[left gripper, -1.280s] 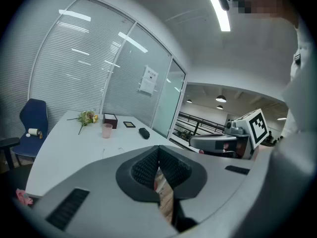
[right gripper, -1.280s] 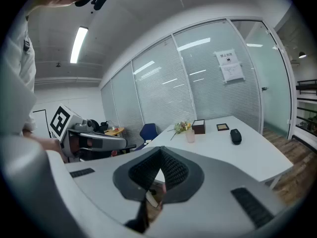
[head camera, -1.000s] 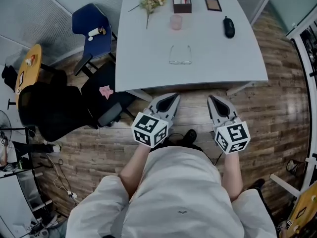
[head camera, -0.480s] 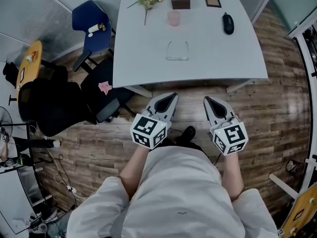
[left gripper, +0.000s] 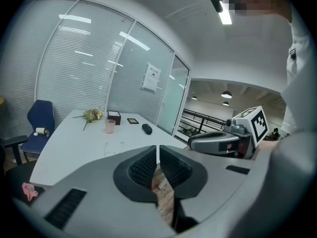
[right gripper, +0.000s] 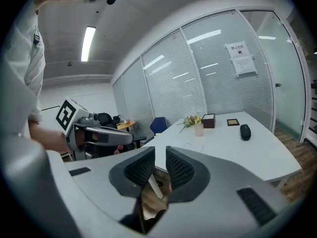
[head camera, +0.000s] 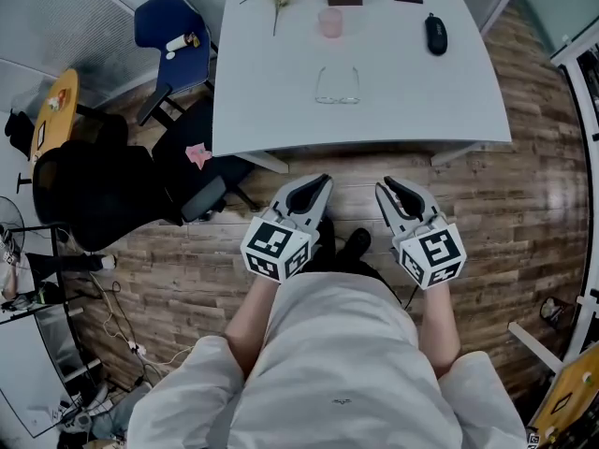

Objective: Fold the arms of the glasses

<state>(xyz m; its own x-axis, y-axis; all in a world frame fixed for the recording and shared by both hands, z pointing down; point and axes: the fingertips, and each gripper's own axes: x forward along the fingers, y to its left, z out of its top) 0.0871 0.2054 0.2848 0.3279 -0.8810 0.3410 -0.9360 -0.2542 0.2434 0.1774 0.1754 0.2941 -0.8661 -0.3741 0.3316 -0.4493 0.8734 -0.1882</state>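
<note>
- Glasses, from the head view, lie on the white table with both arms apparently still unfolded, well apart from either tool. Left gripper and right gripper hang over the wooden floor, short of the table's near edge. Both are held out before the person's waist on bare forearms, pointing forward and a little down, marker cubes toward the body. The likely trouble is the low start: a reach straight ahead could knock a jaw on the table edge
- Left gripper view: the jaws are pressed together with nothing between them, only floor showing below. The frame is a faint outline on the tabletop beyond. If this claw arrives closed, it will probably shove the light frame across the smooth top toward the pink cup rather than steady it
- Right gripper view: the jaws are opening, a narrow gap between the ribbed pads and nothing in it. The table with the glasses lies ahead and well off. The thin, clear frame is hard to see, so a pinch might land on a lens or force a hinge sideways
</note>
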